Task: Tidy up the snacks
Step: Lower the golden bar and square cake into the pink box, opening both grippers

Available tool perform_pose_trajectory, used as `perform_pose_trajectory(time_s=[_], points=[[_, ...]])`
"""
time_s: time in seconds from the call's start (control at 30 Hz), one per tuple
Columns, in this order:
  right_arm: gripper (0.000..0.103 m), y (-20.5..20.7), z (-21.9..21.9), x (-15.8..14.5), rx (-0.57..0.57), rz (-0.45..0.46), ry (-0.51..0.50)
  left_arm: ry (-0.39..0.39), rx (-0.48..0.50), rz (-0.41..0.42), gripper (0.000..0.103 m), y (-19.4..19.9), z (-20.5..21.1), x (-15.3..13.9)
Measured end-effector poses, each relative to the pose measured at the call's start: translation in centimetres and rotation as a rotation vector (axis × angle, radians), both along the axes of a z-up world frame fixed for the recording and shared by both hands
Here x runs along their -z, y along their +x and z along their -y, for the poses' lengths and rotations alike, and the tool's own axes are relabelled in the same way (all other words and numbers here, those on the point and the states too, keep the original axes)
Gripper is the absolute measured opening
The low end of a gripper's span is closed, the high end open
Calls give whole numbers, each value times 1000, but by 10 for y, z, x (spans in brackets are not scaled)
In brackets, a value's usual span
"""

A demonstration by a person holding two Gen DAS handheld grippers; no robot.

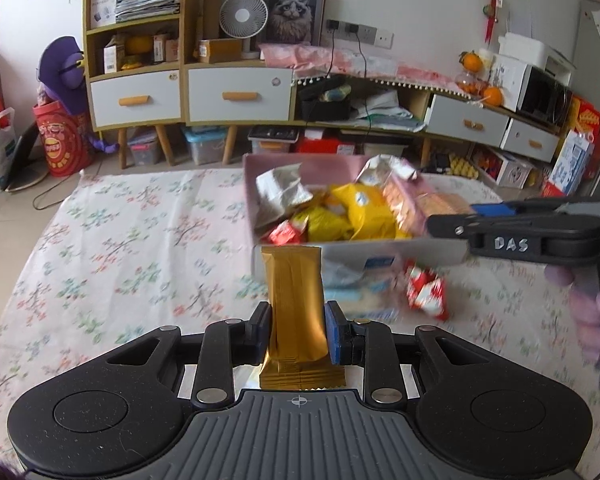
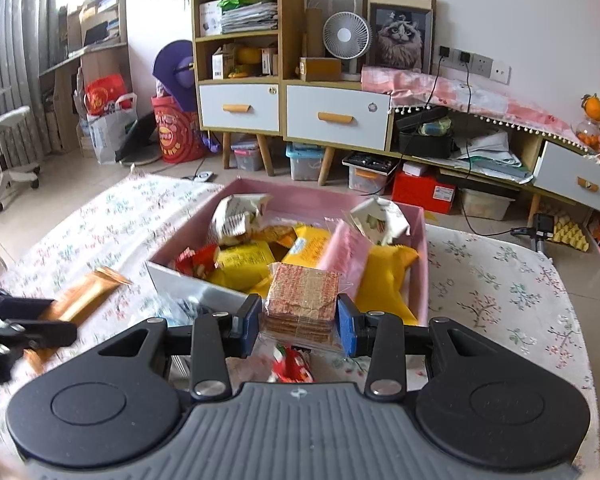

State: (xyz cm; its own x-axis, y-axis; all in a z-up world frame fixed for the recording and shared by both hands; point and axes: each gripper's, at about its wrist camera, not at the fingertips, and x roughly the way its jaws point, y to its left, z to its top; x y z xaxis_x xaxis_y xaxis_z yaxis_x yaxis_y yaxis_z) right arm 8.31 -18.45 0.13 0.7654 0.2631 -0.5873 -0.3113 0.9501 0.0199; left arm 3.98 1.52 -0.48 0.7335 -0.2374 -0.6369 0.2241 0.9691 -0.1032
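Observation:
My left gripper (image 1: 298, 330) is shut on a gold snack bar (image 1: 296, 312), which stands upright between the pads, just short of the pink box (image 1: 356, 254). The box holds several yellow, silver and red snack packs. In the right wrist view my right gripper (image 2: 300, 318) is shut on a clear-wrapped stack of crackers (image 2: 302, 300), close to the near wall of the pink box (image 2: 188, 284). The gold bar (image 2: 80, 300) and left gripper (image 2: 24, 330) show at that view's left edge. The right gripper (image 1: 452, 226) reaches in from the right in the left wrist view.
A floral cloth (image 1: 120, 248) covers the table. A red snack pack (image 1: 426, 292) and a pale blue pack (image 1: 360, 288) lie on it in front of the box. Cabinets, fans and storage bins (image 2: 300, 100) line the far wall. A gloved hand (image 1: 592, 316) holds the right gripper.

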Motion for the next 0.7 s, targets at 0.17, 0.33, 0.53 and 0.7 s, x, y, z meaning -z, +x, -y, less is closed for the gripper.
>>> perform_pose_trajectory(time_s=[0.17,0.33,0.53,0.7], points=[[36,13,-2,-2,11,-10,42,-36,2,4,26,22,14,-1],[36,26,-2,-3,24,-19,96,-68,10,7,26,45,27,0],[37,48,2,-7,47,-4,171,-83,9,15,26,74,42,7],[37,71,1,-4,49,-4,203,-63,13,12,26,99,49,18]])
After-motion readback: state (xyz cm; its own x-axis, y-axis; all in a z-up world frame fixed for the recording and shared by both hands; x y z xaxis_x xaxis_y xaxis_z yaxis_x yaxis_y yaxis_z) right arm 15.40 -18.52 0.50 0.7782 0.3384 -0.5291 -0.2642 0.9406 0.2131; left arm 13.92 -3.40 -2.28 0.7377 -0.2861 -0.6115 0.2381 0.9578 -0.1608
